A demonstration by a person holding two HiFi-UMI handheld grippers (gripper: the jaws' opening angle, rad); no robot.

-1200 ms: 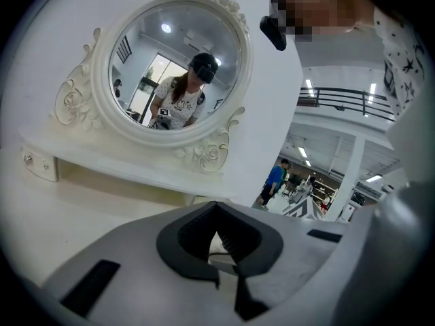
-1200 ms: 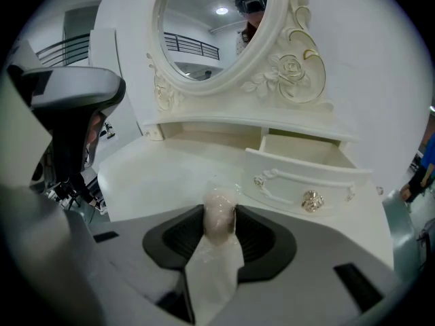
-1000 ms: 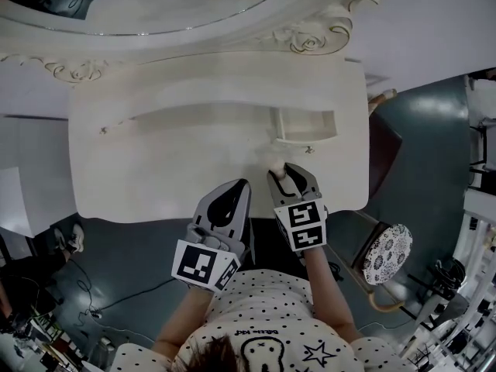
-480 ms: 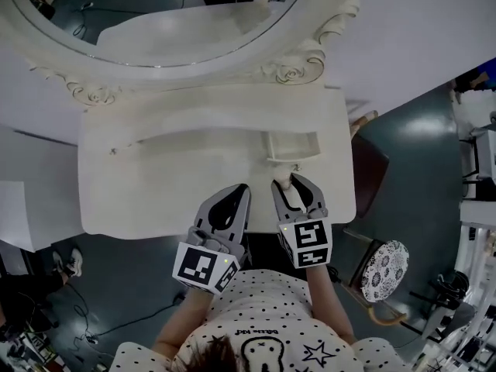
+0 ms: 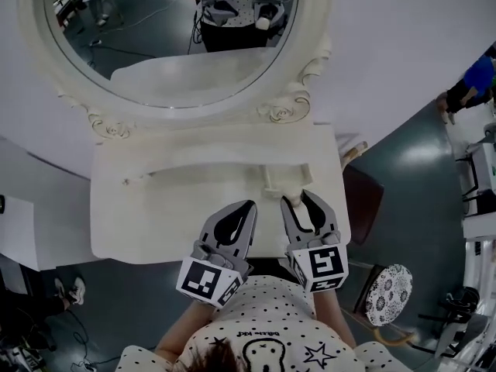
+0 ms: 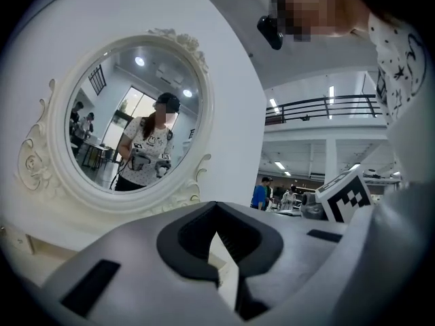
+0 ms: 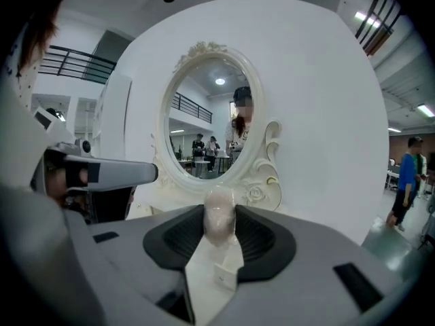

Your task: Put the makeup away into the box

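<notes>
Currently the right gripper [image 5: 298, 200] clamps a pale egg-shaped makeup piece [image 7: 219, 223] at lower centre of the frame, over the dressing table [image 5: 155, 208], just short of the box [image 5: 285, 178]; the left gripper [image 5: 245, 206], beside it, is closed and empty

Bench [image 5: 155, 215] top left of the small open box [image 5: 271, 183]: bare, so free passage is afforded. The rear is bounded by the ornate frame [image 5: 288, 108] of the oval mirror [image 5: 170, 45]. The box is set just ahead of the right tongs [image 5: 298, 199], whose jaws are filled by a pale rounded makeup piece [image 7: 219, 216]. The left tongs [image 5: 249, 206] are held close alongside.
</notes>
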